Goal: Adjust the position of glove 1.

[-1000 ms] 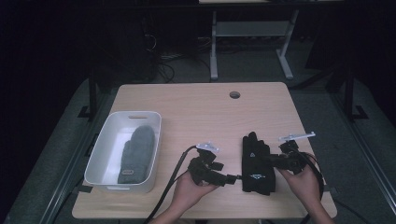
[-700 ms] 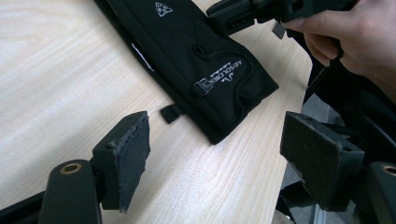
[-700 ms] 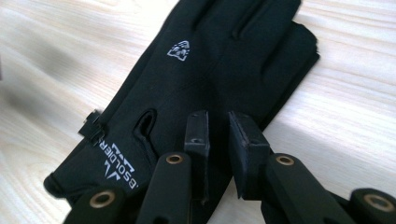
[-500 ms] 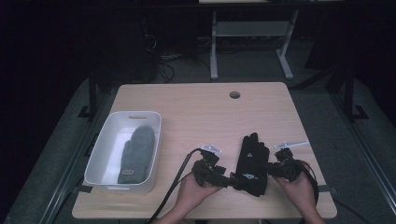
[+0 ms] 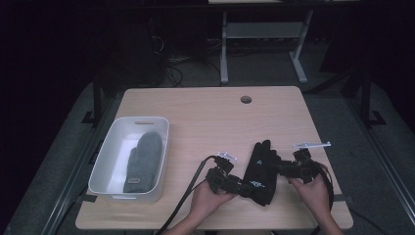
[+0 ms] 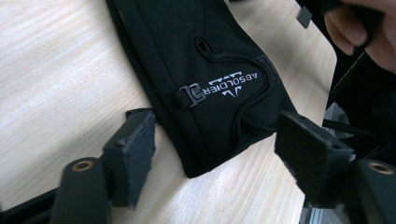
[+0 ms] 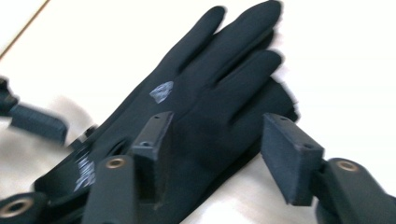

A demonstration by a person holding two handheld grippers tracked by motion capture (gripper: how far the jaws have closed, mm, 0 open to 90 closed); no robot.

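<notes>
- Black glove flat on the bench, lower right of the high view, tilted since a second ago from square-on to cuff toward lower left and fingertips toward the upper middle
- Right gripper at the glove's finger side, right of centre in the high view; jaws just sprung wide from a near-closed pinch, now standing either side of the glove's edge in the right gripper view, glove between them but pads not pressing it
- Left gripper at the cuff end, lower middle of the high view; jaws narrowed a little lately yet well apart, cuff corner lying between them untouched, nothing held
- Likely meaning: right side's hold let go after the shift, glove resting free on the bench; a fresh grasp at the cuff by the left jaws looks like the next step toward a lift
- White tub at the left of the high view, well apart from the black glove; one grey mitten lying lengthwise inside, along the right half
- Rest of the tub's floor bare; black glove not yet in it
</notes>
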